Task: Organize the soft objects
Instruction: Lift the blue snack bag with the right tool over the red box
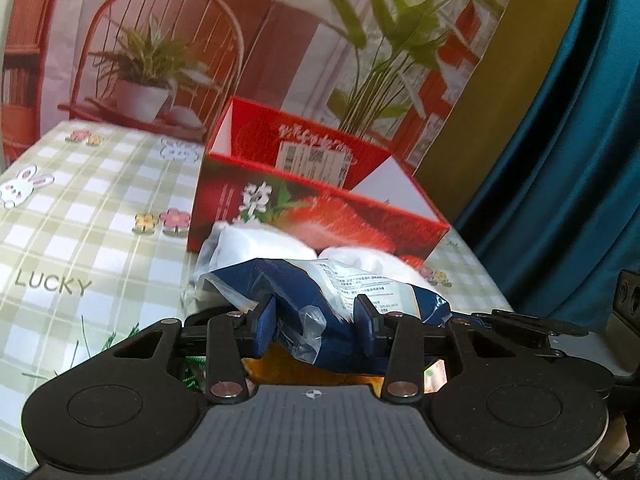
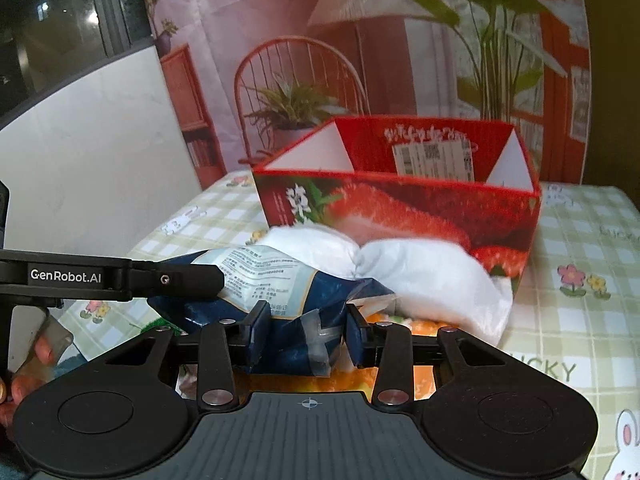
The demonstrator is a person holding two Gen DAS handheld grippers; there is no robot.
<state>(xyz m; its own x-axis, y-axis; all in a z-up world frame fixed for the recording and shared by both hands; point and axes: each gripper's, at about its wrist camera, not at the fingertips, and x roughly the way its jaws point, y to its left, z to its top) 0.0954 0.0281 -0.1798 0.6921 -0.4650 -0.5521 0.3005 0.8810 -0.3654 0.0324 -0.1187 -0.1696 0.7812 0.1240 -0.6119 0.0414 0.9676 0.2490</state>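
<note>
Left wrist view: the left gripper (image 1: 316,320) has its fingers (image 1: 266,322) clamped on a dark blue plastic pack (image 1: 304,292) with a pale printed label, squeezing the crinkled wrap between both pads. The pack sits low over the bench (image 1: 80,216), which wears a green checked cloth with rabbits and flowers. Just behind the pack lies a white soft bundle (image 1: 256,244), and right behind that stands the open red strawberry box (image 1: 320,208). At the far right edge, part of the other tool shows.

Right wrist view: the right gripper (image 2: 306,336) has its fingers (image 2: 258,332) pinching the same dark blue plastic pack (image 2: 280,292) from this side, the wrap bunched up between the pads. The left gripper's black arm (image 2: 120,276) reaches in from the left and touches the pack's far end. The white soft bundle (image 2: 420,276) rests against the front wall of the red strawberry box (image 2: 400,208). A backdrop (image 2: 400,40) printed with chair and plants hangs behind.
</note>
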